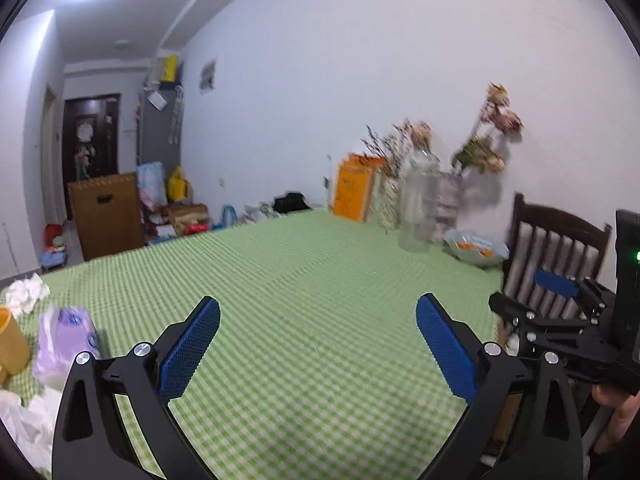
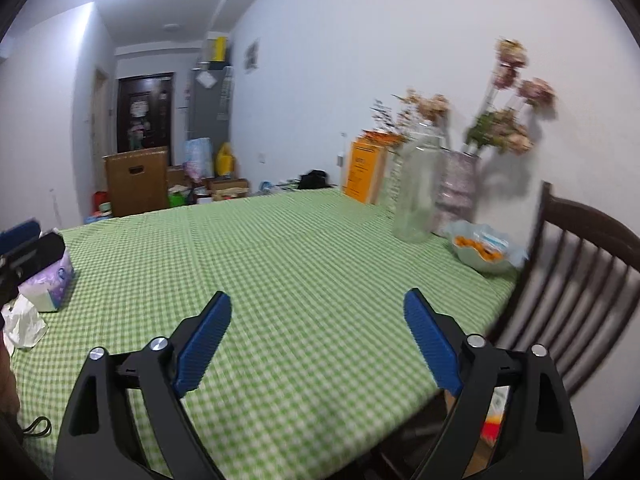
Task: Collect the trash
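Note:
My left gripper (image 1: 318, 338) is open and empty above the green checked tablecloth (image 1: 304, 280). My right gripper (image 2: 318, 334) is open and empty over the same cloth (image 2: 280, 264); it also shows at the right edge of the left wrist view (image 1: 556, 300). Crumpled white tissue (image 1: 26, 294) lies at the far left of the table, with more white paper (image 1: 24, 420) at the lower left. In the right wrist view a crumpled tissue (image 2: 22, 326) lies at the left edge, beside a purple tissue pack (image 2: 50, 284). The pack also shows in the left wrist view (image 1: 66, 340).
A yellow cup (image 1: 12, 344) stands at the far left. Glass vases (image 2: 416, 188) with dried flowers, an orange box (image 2: 366, 172) and a bowl of snacks (image 2: 484, 250) stand along the wall side. A dark wooden chair (image 2: 580, 280) stands at the table's right end.

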### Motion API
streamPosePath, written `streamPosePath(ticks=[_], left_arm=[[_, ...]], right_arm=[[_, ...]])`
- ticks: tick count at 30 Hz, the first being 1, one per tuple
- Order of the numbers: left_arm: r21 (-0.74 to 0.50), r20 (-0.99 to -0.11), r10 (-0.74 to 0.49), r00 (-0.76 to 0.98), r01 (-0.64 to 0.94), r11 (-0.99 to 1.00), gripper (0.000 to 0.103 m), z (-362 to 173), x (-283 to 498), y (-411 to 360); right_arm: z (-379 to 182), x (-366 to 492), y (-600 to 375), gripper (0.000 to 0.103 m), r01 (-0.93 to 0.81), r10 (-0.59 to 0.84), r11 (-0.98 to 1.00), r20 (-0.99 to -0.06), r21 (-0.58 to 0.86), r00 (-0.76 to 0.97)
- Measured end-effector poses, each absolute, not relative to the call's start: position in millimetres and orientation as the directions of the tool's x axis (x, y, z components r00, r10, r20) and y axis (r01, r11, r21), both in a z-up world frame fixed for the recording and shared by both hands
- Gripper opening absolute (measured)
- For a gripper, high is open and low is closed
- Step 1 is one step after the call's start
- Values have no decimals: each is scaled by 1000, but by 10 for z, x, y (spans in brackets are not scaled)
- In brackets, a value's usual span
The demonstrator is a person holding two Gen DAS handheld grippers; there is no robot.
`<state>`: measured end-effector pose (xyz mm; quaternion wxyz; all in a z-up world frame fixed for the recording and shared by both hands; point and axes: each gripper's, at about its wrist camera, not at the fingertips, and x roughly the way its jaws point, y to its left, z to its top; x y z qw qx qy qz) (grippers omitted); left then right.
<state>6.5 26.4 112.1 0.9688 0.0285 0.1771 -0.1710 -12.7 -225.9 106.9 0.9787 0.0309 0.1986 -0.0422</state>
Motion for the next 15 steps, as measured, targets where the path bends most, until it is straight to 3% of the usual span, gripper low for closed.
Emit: streamPosePath(ticks=[5,7,9,15], left_arm=[[-45,-393,-317,863,327,944,95,825,-29,394],[10,-404,-304,862,337,941,95,660,-34,395],[71,-392,-268,880,320,945,95,525,-38,384],[42,-374,-258,891,294,955,95,450,-47,464]], right_arm=[[793,-358,-2133,88,156,-117,986,-407,65,906],[676,-414,-2074,88,175,-133,982,-401,69,906],[569,-469,-2035,88,185,-133,978,-397,96,908],[498,-466,-1912,88,200,-152,976,-398,82,905]])
